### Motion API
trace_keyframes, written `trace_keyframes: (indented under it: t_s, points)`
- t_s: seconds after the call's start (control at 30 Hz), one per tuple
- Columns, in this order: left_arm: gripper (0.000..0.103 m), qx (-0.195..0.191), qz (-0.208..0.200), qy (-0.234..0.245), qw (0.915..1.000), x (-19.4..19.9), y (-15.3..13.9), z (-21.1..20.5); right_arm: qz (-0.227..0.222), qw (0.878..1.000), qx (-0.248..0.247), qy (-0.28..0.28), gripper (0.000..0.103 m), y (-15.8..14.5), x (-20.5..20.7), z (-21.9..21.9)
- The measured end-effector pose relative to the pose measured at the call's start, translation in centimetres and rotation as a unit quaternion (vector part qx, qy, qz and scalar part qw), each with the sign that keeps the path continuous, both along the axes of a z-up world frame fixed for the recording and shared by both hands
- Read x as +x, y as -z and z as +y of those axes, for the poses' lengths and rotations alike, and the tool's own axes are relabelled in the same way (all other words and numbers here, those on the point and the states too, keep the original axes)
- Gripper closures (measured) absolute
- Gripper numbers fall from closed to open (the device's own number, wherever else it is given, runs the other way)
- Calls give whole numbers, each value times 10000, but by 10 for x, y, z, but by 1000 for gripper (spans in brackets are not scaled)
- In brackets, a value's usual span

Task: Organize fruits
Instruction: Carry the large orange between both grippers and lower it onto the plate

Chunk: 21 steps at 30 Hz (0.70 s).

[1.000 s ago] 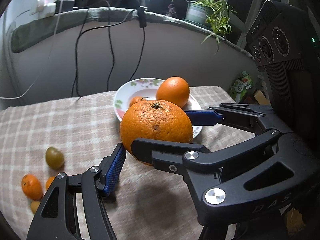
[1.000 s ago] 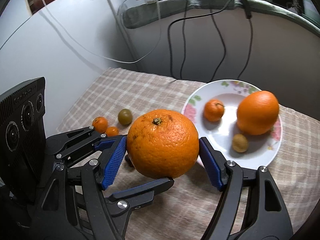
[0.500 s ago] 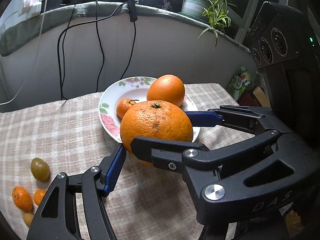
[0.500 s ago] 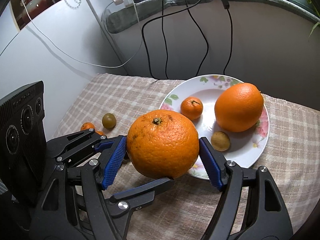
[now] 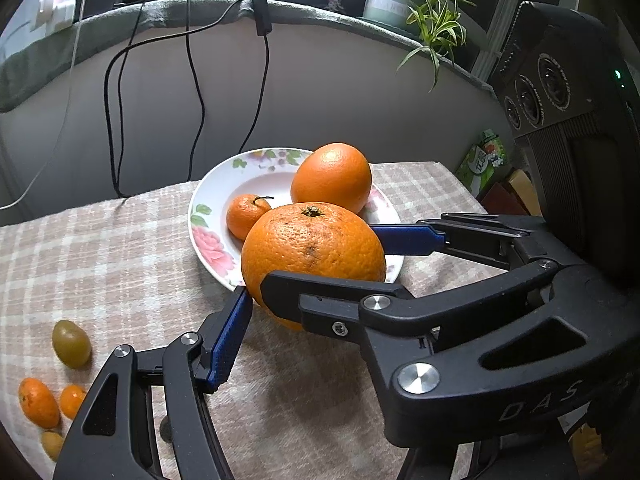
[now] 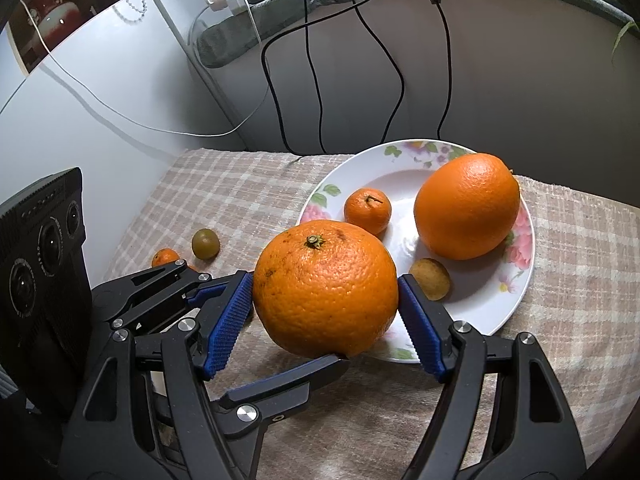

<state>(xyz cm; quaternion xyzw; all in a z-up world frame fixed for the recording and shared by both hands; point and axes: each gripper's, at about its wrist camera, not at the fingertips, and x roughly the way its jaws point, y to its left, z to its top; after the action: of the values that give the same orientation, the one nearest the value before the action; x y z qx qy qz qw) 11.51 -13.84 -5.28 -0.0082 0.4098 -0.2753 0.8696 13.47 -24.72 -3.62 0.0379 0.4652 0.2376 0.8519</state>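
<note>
Both grippers hold one large rough orange [image 5: 312,252] together, above the near rim of a flowered white plate [image 5: 216,196]. My left gripper [image 5: 320,280] is shut on it; my right gripper [image 6: 324,308] is shut on the same orange [image 6: 326,290], its blue pads [image 6: 226,320] pressing its two sides. On the plate [image 6: 404,160] lie a smooth big orange [image 6: 466,206], a small tangerine [image 6: 367,210] and a small brownish fruit [image 6: 430,279].
On the checked cloth to the left lie a green fruit [image 5: 71,343], two small tangerines [image 5: 39,402] and a small yellow fruit [image 5: 52,444]. Black cables [image 5: 192,80] hang down the grey wall behind. A potted plant [image 5: 404,4] stands on the ledge.
Both grippers have carried the big orange forward and right toward the plate; the plate now lies right behind and under it. The grip has not changed.
</note>
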Motion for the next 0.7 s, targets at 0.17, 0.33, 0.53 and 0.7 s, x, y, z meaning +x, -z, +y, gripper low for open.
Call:
trace_keyframes:
  t_s: [0.17,0.33,0.53,0.7]
  points:
    - [38,0,18,-3,10000,1,1,-1,27,10000,13,34,27,1,1,-1]
    - [38,3,29,-1,10000,3,2,-2,41,10000,15,61,26,2,3,-2]
    - [38,45,-175,-94,9998,3,-3,-1,-32,9996,-10,279,26,2,4,-6]
    - [38,3,-276,-185,9994,3,-12,8,-242,9987,61,442,26,-9,0,-15]
